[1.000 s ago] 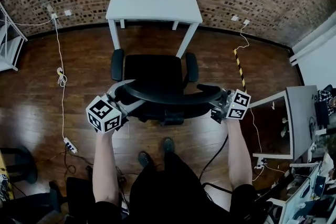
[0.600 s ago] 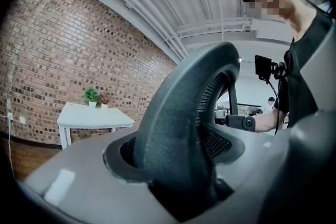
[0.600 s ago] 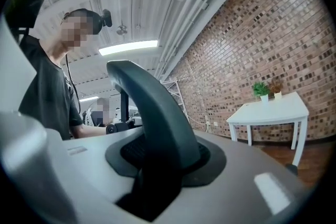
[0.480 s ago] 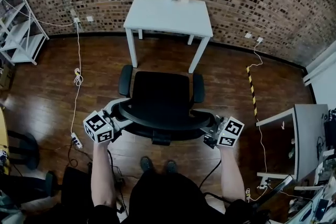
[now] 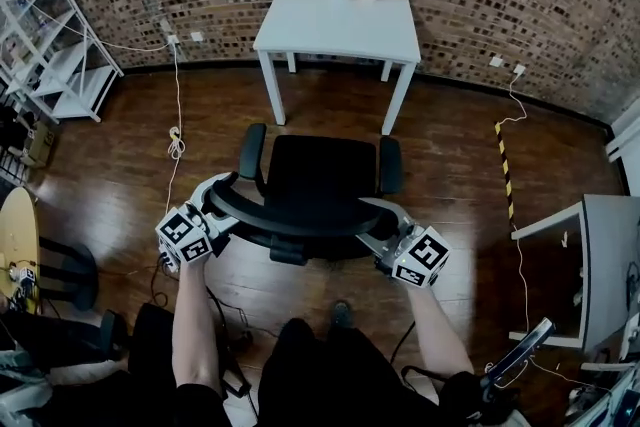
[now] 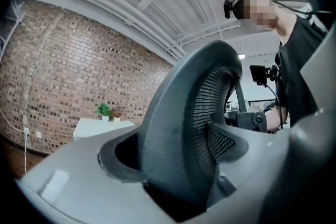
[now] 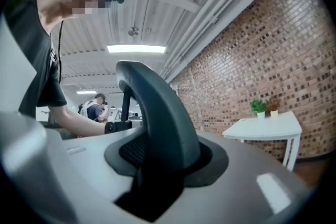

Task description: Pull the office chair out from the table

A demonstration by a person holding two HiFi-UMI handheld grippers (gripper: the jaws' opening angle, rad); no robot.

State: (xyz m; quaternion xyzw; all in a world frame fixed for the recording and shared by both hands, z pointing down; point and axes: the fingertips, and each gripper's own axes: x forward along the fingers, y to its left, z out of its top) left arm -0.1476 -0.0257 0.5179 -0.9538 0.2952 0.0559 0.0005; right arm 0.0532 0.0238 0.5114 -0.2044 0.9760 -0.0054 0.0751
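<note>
Flanking office chair backrest rim [image 5: 290, 223]: right gripper [image 5: 372, 223] clamped, left gripper [image 5: 222, 198] jaws just opening around it; floor [image 5: 330, 120] gap before table [image 5: 340, 20].

— How do the arms lie?

— Both reach from the near side toward the far side, bare and roughly parallel: the left forearm [image 5: 193, 325] on the left, the right forearm [image 5: 440, 335] on the right.

— And the left tongs [image 5: 222, 189]?

— About level. Its jaws have just been opening and stand apart, with the left end of the backrest [image 5: 300, 220] between them and a gap beside one pad.

— The right tongs [image 5: 378, 220]?

— Level too. Its jaws have just eased a little wider, yet the pads press on the backrest's right end.
</note>
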